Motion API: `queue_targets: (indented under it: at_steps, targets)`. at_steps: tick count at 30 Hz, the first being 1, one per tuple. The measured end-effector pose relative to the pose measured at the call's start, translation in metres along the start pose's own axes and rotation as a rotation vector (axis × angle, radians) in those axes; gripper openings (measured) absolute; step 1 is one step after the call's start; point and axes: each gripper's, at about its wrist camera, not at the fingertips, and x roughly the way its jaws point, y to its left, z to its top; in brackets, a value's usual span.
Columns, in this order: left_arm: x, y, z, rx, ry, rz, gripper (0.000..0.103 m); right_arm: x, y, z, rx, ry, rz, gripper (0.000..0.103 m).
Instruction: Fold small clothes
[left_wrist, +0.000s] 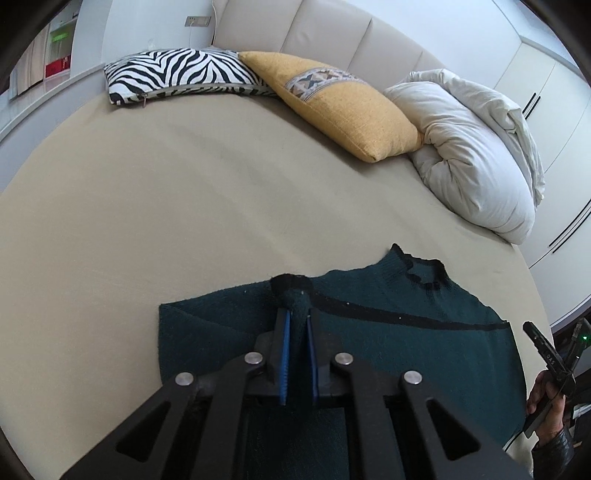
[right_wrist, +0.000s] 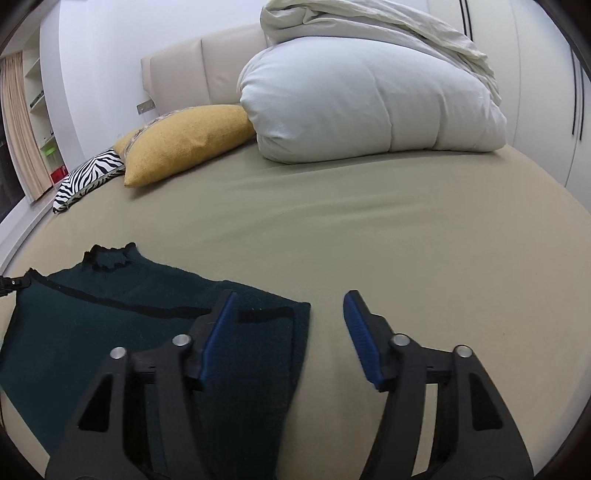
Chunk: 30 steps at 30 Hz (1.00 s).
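A dark green knit sweater (left_wrist: 406, 332) with black trim lies flat on the beige bed (left_wrist: 184, 206), collar toward the pillows. My left gripper (left_wrist: 297, 312) is shut on a sleeve end with a black cuff (left_wrist: 291, 286), pinched between its blue pads above the sweater's body. In the right wrist view the sweater (right_wrist: 92, 314) lies at lower left, with a sleeve folded over it and its black cuff (right_wrist: 266, 314) by the left finger. My right gripper (right_wrist: 290, 295) stands open over the sweater's right edge, nothing between its pads. A hand holds the right gripper (left_wrist: 546, 354) at the left wrist view's edge.
A zebra-striped pillow (left_wrist: 177, 74), a yellow cushion (left_wrist: 343, 107) and a bundled white duvet (left_wrist: 476, 155) lie along the padded headboard (left_wrist: 332, 33). White wardrobe doors (left_wrist: 546, 85) stand to the right. Bare beige sheet (right_wrist: 406, 240) stretches right of the sweater.
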Motion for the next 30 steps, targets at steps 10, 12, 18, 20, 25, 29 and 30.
queue_targets:
  at_steps: [10,12,18,20,25,29,30]
  targets:
    - [-0.017,-0.004,-0.009,0.036,-0.08,0.0,0.01,0.035,0.016,-0.007,-0.114,0.147,-0.068,0.007]
    - [-0.019,-0.004,-0.011,0.032,-0.091,-0.002,0.01,0.028,0.021,-0.007,-0.136,0.124,-0.087,0.006]
    - [-0.021,-0.003,-0.018,0.026,-0.103,-0.005,0.01,-0.004,0.028,-0.003,-0.162,0.016,-0.135,0.0]
    - [-0.022,-0.002,-0.019,0.023,-0.102,-0.009,0.01,-0.014,0.03,-0.001,-0.175,-0.004,-0.124,0.0]
    - [-0.027,-0.001,-0.023,0.022,-0.127,-0.009,0.01,-0.013,0.028,-0.001,-0.155,0.05,-0.073,0.005]
    - [-0.036,-0.01,-0.032,0.08,-0.173,0.017,0.01,-0.01,0.022,-0.005,-0.114,0.059,-0.06,0.052]
    - [-0.038,-0.011,-0.033,0.089,-0.184,0.018,0.01,-0.01,0.022,-0.007,-0.107,0.056,-0.052,0.051]
